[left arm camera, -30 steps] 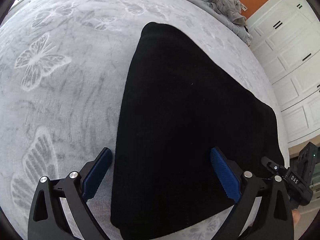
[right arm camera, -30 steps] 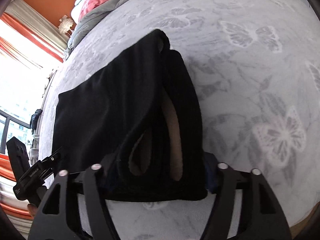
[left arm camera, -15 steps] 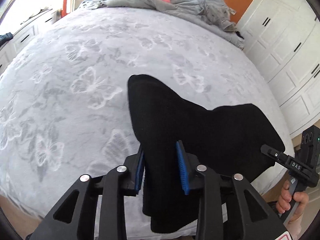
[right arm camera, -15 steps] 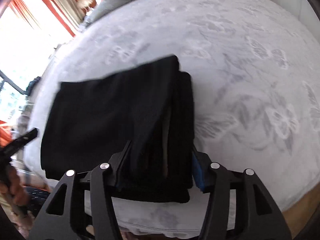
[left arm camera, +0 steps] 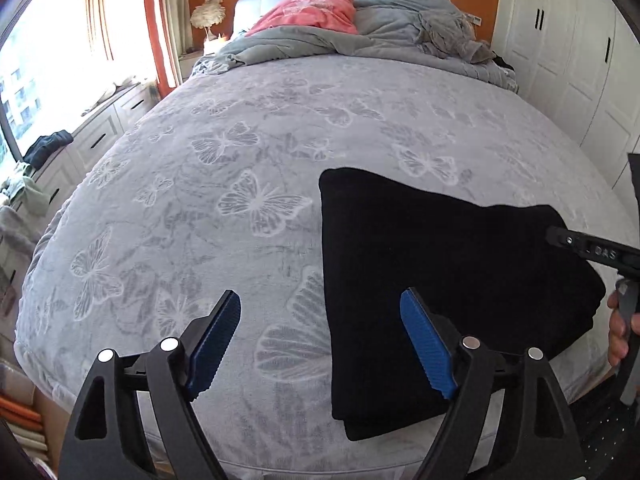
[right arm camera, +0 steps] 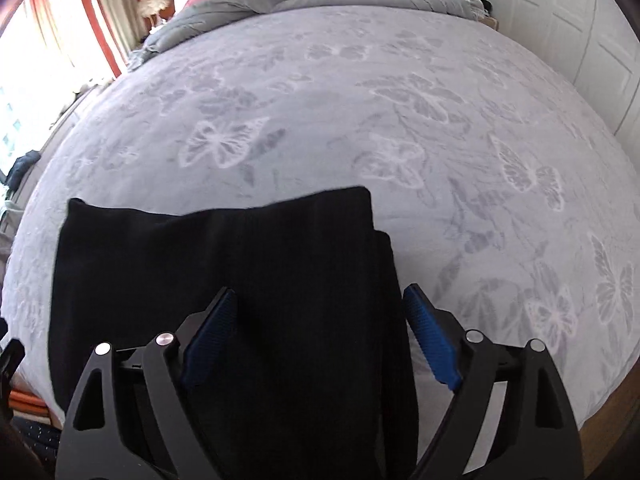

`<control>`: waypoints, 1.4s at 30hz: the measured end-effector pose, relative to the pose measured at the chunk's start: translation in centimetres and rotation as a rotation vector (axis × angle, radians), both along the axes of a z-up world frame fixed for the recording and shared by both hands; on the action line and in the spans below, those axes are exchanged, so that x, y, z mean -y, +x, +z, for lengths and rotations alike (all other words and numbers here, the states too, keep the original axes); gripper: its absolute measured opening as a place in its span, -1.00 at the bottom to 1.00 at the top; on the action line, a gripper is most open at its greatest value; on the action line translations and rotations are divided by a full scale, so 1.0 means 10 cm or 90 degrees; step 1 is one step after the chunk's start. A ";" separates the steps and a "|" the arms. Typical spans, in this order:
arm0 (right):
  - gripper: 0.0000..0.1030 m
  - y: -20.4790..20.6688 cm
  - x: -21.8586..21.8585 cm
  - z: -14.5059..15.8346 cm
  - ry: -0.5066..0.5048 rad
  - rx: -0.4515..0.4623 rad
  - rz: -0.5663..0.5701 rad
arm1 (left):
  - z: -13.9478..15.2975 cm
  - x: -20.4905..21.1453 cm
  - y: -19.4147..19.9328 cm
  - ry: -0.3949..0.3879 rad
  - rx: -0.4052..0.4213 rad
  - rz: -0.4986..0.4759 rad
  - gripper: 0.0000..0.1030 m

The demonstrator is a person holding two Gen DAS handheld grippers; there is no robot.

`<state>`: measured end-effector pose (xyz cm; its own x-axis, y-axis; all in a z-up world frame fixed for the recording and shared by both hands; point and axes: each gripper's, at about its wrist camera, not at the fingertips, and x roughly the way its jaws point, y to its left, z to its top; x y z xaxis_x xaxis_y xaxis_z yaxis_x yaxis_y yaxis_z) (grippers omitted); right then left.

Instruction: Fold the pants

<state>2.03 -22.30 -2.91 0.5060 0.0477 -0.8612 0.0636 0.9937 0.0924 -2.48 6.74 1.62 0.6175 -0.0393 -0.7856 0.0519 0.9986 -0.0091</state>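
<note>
Left gripper [left arm camera: 320, 338]: angled down over the bed [left arm camera: 240, 160], jaws just opened wide, holding nothing
Right gripper [right arm camera: 320, 334]: angled down, jaws just spreading, folded cloth between them, pads clear
Pants [left arm camera: 440, 280]: black, folded, lying flat at the bed's near edge
Bedding [left arm camera: 360, 36]: grey, rumpled, with 1 pink pillow [left arm camera: 308, 10], well beyond
</note>
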 end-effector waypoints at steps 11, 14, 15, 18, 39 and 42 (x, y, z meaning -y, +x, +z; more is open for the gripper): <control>-0.85 -0.40 -0.23 1.02 0.066 0.155 0.078 | -0.13 0.15 0.03 0.025 -0.026 -0.019 0.54; -0.80 -0.19 -0.09 0.46 0.002 0.059 0.052 | -0.13 0.15 0.05 0.015 -0.032 -0.017 0.54; -0.78 -0.13 0.00 0.20 -0.023 0.014 0.022 | -0.14 0.16 0.06 0.013 -0.036 -0.017 0.54; -0.65 -0.27 0.19 0.17 0.037 0.036 -0.005 | -0.17 0.16 0.08 0.007 -0.045 -0.014 0.54; 0.14 -1.46 -1.79 0.21 0.014 0.097 0.380 | 0.10 -0.56 0.18 -0.028 -0.012 0.097 0.54; 0.14 -1.47 -2.22 -0.02 -0.086 0.129 0.430 | 0.18 -0.72 0.14 -0.022 0.012 0.137 0.60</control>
<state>-12.68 -0.14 -3.09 0.5538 0.3071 -0.7739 -0.5750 0.8133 -0.0887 -1.06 13.99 3.43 0.6293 0.0687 -0.7741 -0.1620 0.9858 -0.0442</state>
